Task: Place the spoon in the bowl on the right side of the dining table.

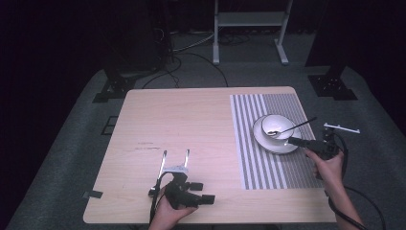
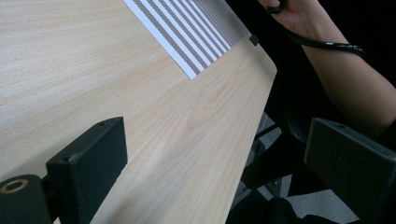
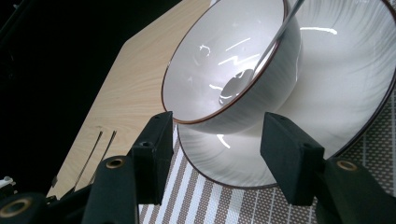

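A white bowl [image 1: 276,125] with a brown rim stands on a white plate [image 1: 268,143] on the striped placemat [image 1: 249,143] at the table's right. A metal spoon [image 1: 293,127] rests in the bowl, its handle leaning out to the right. My right gripper [image 1: 293,141] is open at the plate's near right edge. In the right gripper view its jaws flank the near side of the bowl [image 3: 224,60] and plate [image 3: 345,84] without touching them, and the spoon [image 3: 236,86] lies inside. My left gripper [image 1: 206,192] is open and empty near the front edge, its jaws pointing right.
Bare light wood table [image 1: 182,120] spreads left of the placemat [image 2: 187,32]. Two thin metal rods [image 1: 165,160] stick forward from the grey plate on the left gripper. The person's right forearm [image 2: 355,84] hangs past the table's right front corner. A white frame [image 1: 249,19] and cables stand on the floor behind.
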Demonstrator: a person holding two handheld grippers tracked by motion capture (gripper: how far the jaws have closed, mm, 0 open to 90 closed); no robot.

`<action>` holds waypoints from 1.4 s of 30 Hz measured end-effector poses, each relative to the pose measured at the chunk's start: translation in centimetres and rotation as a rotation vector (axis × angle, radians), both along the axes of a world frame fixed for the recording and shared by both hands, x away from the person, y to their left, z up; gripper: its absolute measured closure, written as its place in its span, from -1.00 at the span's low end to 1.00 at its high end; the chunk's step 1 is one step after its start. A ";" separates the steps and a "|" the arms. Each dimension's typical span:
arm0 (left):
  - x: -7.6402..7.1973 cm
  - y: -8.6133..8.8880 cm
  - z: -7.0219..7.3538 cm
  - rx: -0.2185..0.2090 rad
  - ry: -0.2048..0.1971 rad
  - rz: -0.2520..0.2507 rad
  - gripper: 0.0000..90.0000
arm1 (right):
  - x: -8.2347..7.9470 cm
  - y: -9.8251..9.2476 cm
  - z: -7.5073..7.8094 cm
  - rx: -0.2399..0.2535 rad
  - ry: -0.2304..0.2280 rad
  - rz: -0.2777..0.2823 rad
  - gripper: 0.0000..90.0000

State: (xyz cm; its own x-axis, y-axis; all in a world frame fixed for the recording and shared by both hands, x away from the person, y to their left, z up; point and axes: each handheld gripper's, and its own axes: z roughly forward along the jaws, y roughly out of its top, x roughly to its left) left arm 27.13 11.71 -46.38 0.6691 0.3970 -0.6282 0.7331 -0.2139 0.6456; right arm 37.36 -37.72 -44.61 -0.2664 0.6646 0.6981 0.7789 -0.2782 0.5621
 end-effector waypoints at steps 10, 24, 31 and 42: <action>0.0 0.0 0.0 0.001 -0.002 -0.001 -0.90 | -0.9 0.4 -0.6 -0.002 0.005 0.014 -0.04; 0.0 0.1 0.0 0.001 -0.003 -0.001 -0.90 | -1.7 1.5 -1.0 0.003 0.002 0.051 -0.05; 0.0 0.1 0.0 0.002 -0.003 0.000 -0.90 | -2.4 2.0 -1.1 0.005 -0.004 0.066 -0.06; 0.0 0.1 0.0 0.004 -0.002 0.001 -0.90 | -3.6 2.8 -1.5 0.017 -0.010 0.089 -0.06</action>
